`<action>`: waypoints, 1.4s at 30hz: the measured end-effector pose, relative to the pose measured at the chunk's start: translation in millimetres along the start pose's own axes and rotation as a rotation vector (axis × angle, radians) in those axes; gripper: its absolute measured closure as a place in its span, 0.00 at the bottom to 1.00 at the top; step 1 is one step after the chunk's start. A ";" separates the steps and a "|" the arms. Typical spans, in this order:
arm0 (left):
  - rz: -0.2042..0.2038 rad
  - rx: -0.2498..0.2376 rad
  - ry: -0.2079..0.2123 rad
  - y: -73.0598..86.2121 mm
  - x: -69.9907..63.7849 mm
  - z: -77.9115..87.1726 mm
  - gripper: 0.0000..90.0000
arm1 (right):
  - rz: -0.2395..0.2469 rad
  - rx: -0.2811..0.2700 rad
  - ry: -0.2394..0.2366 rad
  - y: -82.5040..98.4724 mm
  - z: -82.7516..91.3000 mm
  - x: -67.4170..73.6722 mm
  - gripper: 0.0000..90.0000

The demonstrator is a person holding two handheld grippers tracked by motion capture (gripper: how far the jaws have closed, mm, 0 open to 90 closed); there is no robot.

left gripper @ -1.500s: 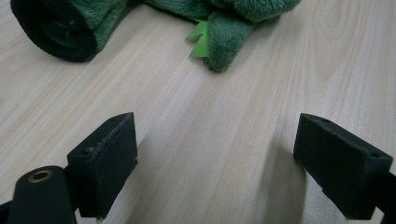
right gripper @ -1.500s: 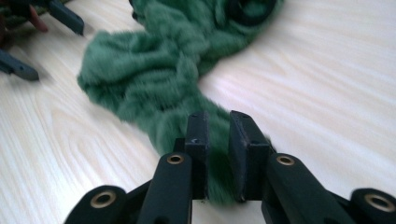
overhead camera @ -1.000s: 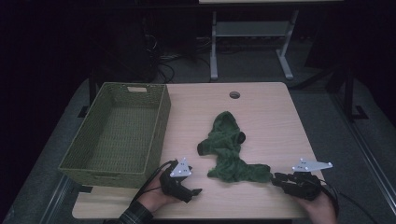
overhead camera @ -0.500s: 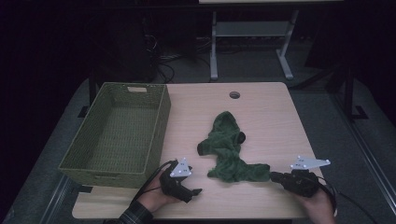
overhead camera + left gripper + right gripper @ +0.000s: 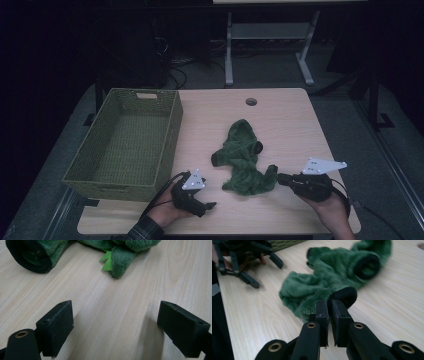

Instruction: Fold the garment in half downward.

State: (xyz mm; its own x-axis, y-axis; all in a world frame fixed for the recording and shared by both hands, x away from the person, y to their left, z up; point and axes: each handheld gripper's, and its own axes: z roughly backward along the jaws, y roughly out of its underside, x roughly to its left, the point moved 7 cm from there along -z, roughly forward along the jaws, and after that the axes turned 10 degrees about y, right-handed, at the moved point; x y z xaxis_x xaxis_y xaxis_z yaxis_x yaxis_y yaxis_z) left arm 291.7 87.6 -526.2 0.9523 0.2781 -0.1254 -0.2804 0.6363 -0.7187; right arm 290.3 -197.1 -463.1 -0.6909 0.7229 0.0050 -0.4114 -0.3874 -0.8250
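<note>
A fuzzy dark green garment (image 5: 242,160) lies crumpled in the middle of the wooden table (image 5: 290,125). My right gripper (image 5: 279,179) is at its lower right end. The jaws have just been closing and are shut on a black-lined cuff of the garment (image 5: 342,293), which is raised slightly off the table. In the right gripper view the gripper (image 5: 329,302) has fabric pinched between its pads. My left gripper (image 5: 206,207) rests near the front edge, left of the garment, and is open. In the left gripper view the gripper (image 5: 116,322) has only bare wood between its jaws, with the garment (image 5: 120,255) beyond them.
A green woven basket (image 5: 172,135) with nothing in it stands on the left side of the table. A round cable hole (image 5: 251,102) sits near the far edge. Beyond the table are a dark floor and a metal stand (image 5: 230,50).
My right gripper has closed on the garment's cuff and risen a little, lifting that end. The left gripper has stayed where it was.
</note>
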 end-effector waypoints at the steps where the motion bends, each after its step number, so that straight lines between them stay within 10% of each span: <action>1: 0.000 0.000 0.000 0.0 0.1 0.0 0.14 | 0.015 0.004 -0.006 -2.6 -3.0 2.9 0.93; 14: -0.001 -0.002 -0.002 -0.2 0.3 0.0 0.14 | 0.113 0.006 -0.103 -28.9 -39.1 30.1 0.85; 22: -0.002 -0.002 -0.002 -0.2 0.3 -0.1 0.14 | 0.058 -0.048 -0.047 -44.8 -42.5 15.5 0.89; 30: -0.004 0.001 0.000 -0.1 0.5 0.2 0.14 | 0.001 0.016 -0.005 -37.8 -76.0 -2.7 0.91; 42: -0.006 0.003 0.001 0.0 1.0 0.4 0.14 | 0.078 0.126 -0.112 -22.7 -89.5 29.1 0.90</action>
State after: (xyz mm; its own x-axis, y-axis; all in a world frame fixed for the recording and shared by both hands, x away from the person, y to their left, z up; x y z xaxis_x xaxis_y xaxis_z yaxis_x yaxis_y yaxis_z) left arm 292.6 88.2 -526.0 0.9542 0.2735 -0.1213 -0.2746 0.6400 -0.7176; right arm 332.7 -116.1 -494.8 -0.7825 0.6225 0.0125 -0.4203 -0.5133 -0.7483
